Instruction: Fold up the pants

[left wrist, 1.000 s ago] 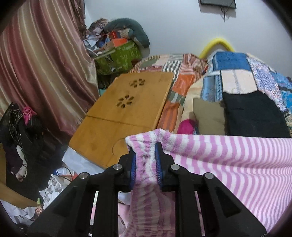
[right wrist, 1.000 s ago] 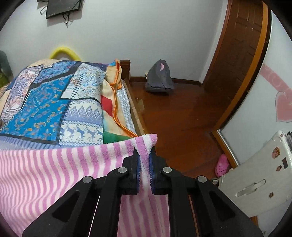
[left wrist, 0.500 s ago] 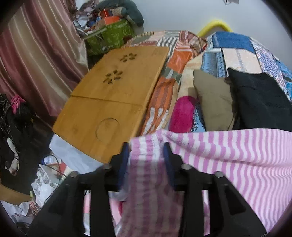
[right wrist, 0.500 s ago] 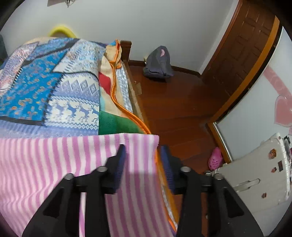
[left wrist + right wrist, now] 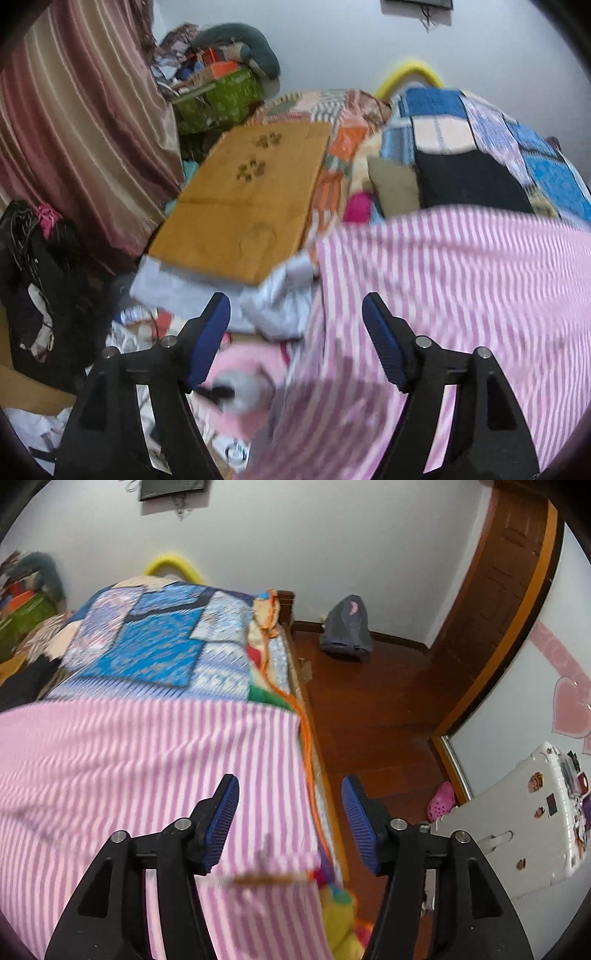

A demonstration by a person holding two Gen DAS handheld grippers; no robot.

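Observation:
The pink-and-white striped pants (image 5: 461,288) lie spread across the near end of the bed, and the same pants (image 5: 140,775) fill the lower left of the right wrist view. My left gripper (image 5: 295,306) hovers above their left edge, its jaws opening, blue pads clear of the cloth. Above the pants' right edge, near the bedside, my right gripper (image 5: 290,790) is also opening, and nothing is pinched between its pads. Both views are motion-blurred.
A wooden lap table (image 5: 251,199) lies on the bed's left. Folded dark (image 5: 469,181) and tan (image 5: 395,188) clothes lie beyond the pants on the patchwork quilt (image 5: 155,650). Clutter and a curtain (image 5: 81,122) stand left. Wooden floor (image 5: 369,709), a bag (image 5: 347,631) and a white case (image 5: 517,823) lie right.
Both grippers were shut on the pants' top corners, then let go and opened wide. The pants dropped flat onto the bed, and both grippers drew back and up from the cloth.

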